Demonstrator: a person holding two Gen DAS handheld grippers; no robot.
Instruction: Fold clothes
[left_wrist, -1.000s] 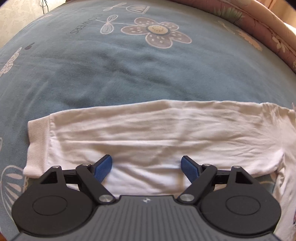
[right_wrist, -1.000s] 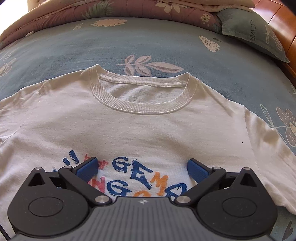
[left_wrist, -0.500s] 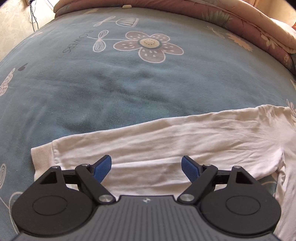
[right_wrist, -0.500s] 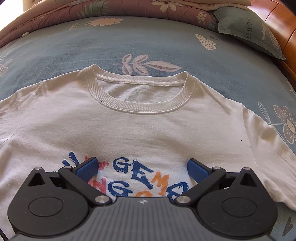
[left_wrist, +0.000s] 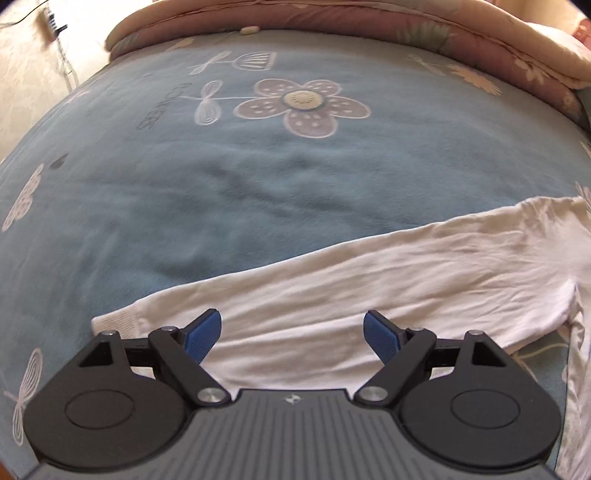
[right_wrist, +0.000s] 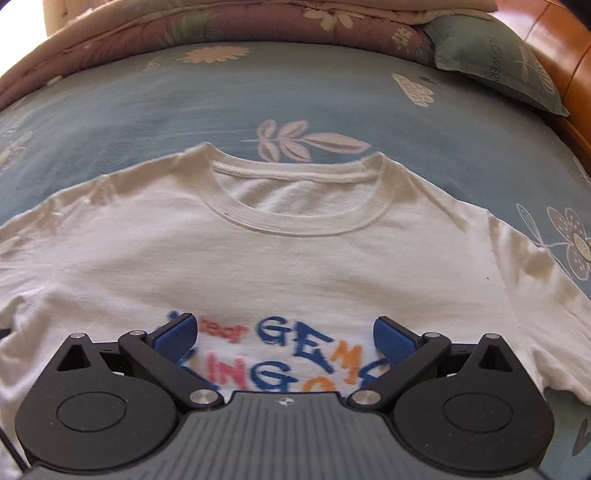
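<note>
A white long-sleeved shirt (right_wrist: 280, 266) lies flat, front up, on the blue bedspread (right_wrist: 295, 103). Its ribbed collar (right_wrist: 295, 225) faces away from me, and blue, orange and pink lettering (right_wrist: 291, 354) runs across the chest. My right gripper (right_wrist: 284, 338) hovers over that lettering, open, with nothing between its blue pads. In the left wrist view one sleeve (left_wrist: 369, 295) stretches slantwise across the bed, its ribbed cuff (left_wrist: 114, 319) at the lower left. My left gripper (left_wrist: 291, 332) hangs open above the sleeve near the cuff, holding nothing.
A pink floral quilt (left_wrist: 406, 33) is bunched along the far side of the bed. A grey-green pillow (right_wrist: 491, 62) leans on the wooden headboard (right_wrist: 565, 55) at the far right. Pale floor (left_wrist: 33, 74) shows past the bed's left edge.
The left view has rolled, so the sleeve now slants up to the right and the cuff sits lower, close to the left finger. The right gripper has lifted slightly; the shirt lies unchanged.
</note>
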